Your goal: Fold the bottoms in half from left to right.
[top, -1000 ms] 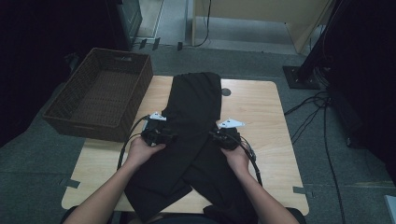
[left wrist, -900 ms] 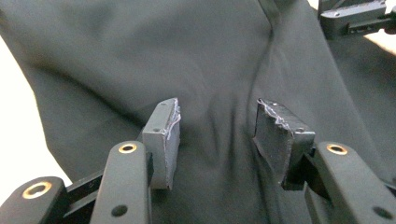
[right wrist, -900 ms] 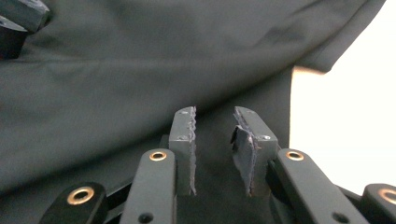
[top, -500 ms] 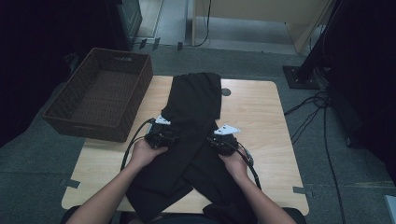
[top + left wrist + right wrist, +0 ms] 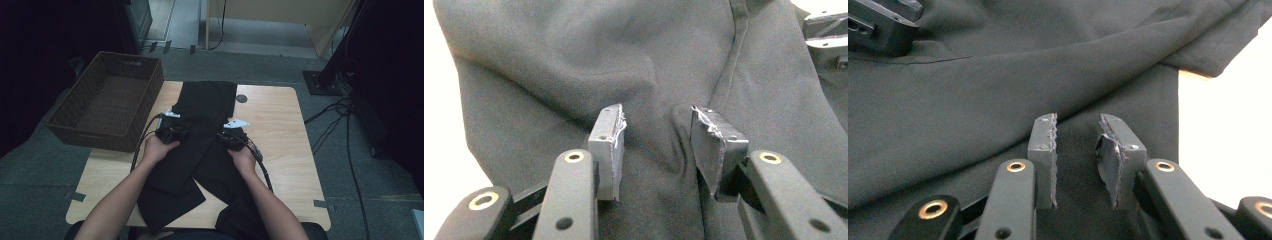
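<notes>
A pair of black trousers (image 5: 202,135) lies spread along the middle of the wooden table (image 5: 280,130), waist end toward the far edge and legs running back to the person's side, where they hang over the near edge. Left of the trousers, a brown wicker basket (image 5: 107,107) sits partly over the table's left far corner.

The person's left forearm comes in from the near edge and angles toward the trousers' left side. The left hand (image 5: 159,148) grips the left gripper (image 5: 172,131), which rests at the left edge of the trousers, about halfway along them. In the left gripper view its jaws stand apart with a clear gap, pressed down onto the dark cloth (image 5: 649,75) and holding nothing; a small fold of fabric rises between them.

The right forearm mirrors it on the trousers' right side. The right hand (image 5: 243,157) holds the right gripper (image 5: 232,136) at the trousers' right edge. Its jaws are also parted, a little narrower, lying on the cloth (image 5: 973,100) without pinching it.
</notes>
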### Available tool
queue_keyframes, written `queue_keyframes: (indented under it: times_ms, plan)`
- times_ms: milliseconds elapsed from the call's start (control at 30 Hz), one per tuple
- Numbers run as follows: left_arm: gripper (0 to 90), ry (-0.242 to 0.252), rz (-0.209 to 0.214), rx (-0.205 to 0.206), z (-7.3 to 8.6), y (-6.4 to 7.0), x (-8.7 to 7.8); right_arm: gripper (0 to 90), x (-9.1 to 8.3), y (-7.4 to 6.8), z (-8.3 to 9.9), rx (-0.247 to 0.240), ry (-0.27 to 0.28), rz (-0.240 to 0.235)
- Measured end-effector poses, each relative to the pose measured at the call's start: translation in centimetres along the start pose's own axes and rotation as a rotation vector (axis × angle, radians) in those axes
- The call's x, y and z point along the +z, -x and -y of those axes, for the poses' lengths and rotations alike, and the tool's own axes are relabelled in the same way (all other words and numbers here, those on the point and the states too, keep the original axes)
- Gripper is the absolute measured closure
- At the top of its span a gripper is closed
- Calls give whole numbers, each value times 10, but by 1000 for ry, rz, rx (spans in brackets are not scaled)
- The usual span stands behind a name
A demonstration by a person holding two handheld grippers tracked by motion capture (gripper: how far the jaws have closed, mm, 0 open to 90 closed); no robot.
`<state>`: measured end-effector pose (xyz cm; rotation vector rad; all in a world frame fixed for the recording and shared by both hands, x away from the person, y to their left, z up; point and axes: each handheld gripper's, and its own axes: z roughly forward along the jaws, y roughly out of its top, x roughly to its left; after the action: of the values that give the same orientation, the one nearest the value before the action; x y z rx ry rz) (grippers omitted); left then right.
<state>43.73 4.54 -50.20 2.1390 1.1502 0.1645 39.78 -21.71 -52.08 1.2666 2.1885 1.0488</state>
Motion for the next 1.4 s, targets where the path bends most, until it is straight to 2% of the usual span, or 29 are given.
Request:
queue_keyframes:
  times_ms: [100,200,267,367,567,700,767,833,933,1033,1100,1200,1233,1300,1400]
  plan:
    - [517,-22,8,16,2,2,-5,618,-4,0,2,4,-9,-28]
    - [503,-8,43,4,8,-1,-15,620,-13,-2,7,12,-23,-45]
    - [494,-6,70,-2,13,-3,-23,621,-22,-3,11,6,-11,-53]
    - [486,1,85,8,20,-2,-33,624,-36,-5,16,-5,7,-59]
    - [453,-28,58,58,31,7,-39,624,-49,-13,30,-25,-13,-62]
    - [451,-52,58,50,36,7,-37,623,-51,-18,38,-40,-31,-64]
    - [458,-58,60,54,39,8,-37,623,-51,-19,41,-53,-20,-57]
    - [469,-61,49,71,41,10,-37,628,-51,-20,41,-44,-19,-57]
    - [512,-69,42,79,42,12,-39,654,-50,-21,42,-47,-12,-55]
    - [605,-90,61,113,44,15,-41,690,-49,-23,42,-46,-2,-56]
    - [695,-103,85,116,45,17,-42,716,-49,-26,42,-51,2,-55]
    - [856,-104,135,90,44,15,-46,760,-47,-30,41,-58,3,-62]
    - [866,-97,146,72,43,14,-48,777,-46,-31,40,-58,2,-63]
    - [871,-80,163,61,40,14,-54,794,-46,-34,40,-49,1,-59]
    - [864,-54,153,68,37,16,-63,792,-48,-39,41,-47,-4,-74]
